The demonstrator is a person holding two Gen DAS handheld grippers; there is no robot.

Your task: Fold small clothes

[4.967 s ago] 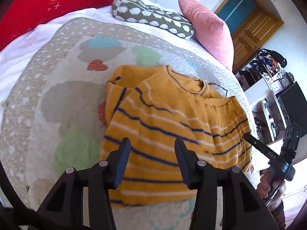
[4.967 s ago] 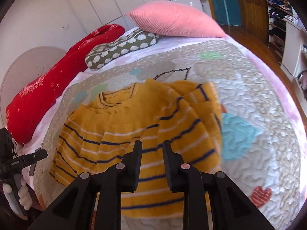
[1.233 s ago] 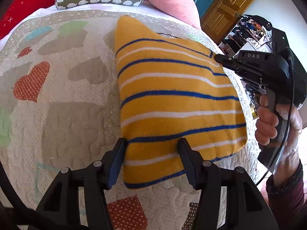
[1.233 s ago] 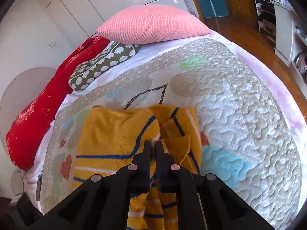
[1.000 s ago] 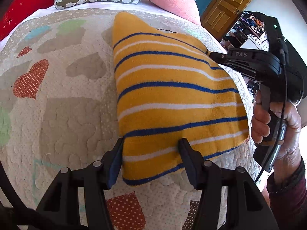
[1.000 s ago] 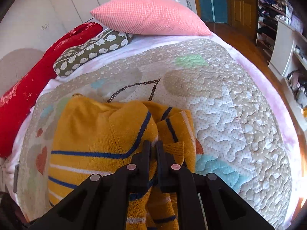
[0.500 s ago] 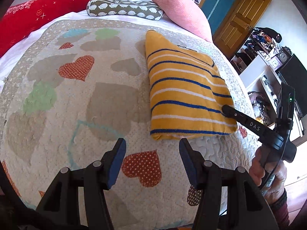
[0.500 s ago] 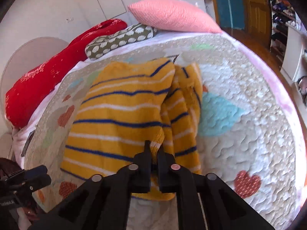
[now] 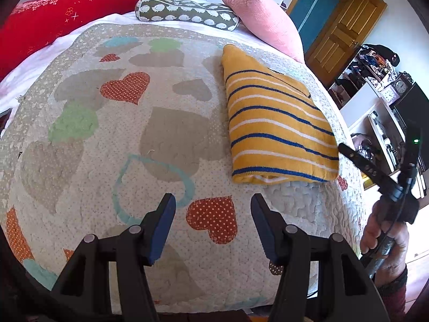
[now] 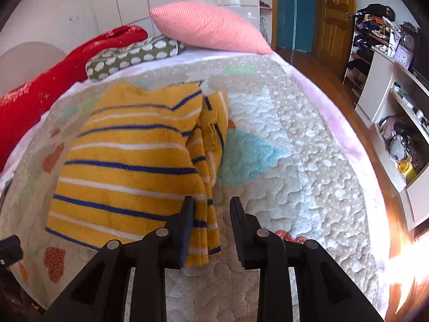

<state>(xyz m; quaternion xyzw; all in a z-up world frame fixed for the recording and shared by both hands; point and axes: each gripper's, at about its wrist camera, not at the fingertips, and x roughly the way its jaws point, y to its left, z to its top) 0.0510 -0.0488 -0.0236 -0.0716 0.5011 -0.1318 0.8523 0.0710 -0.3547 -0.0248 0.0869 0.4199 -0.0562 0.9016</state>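
A yellow sweater with blue and white stripes lies folded on the patchwork quilt. In the right wrist view the sweater lies left of centre, with its folded sleeve edge running down to my fingers. My left gripper is open and empty, held back from the sweater over a red heart patch. My right gripper is open at the sweater's near right corner, with the corner between its jaws and not clamped. It also shows in the left wrist view, just right of the sweater.
A red cushion, a grey patterned bolster and a pink pillow lie at the head of the bed. White shelves and a wooden door stand beyond the bed's right edge.
My right gripper has opened and let go of the sweater corner, which now lies on the quilt. My left gripper has drawn back a little further from the sweater.
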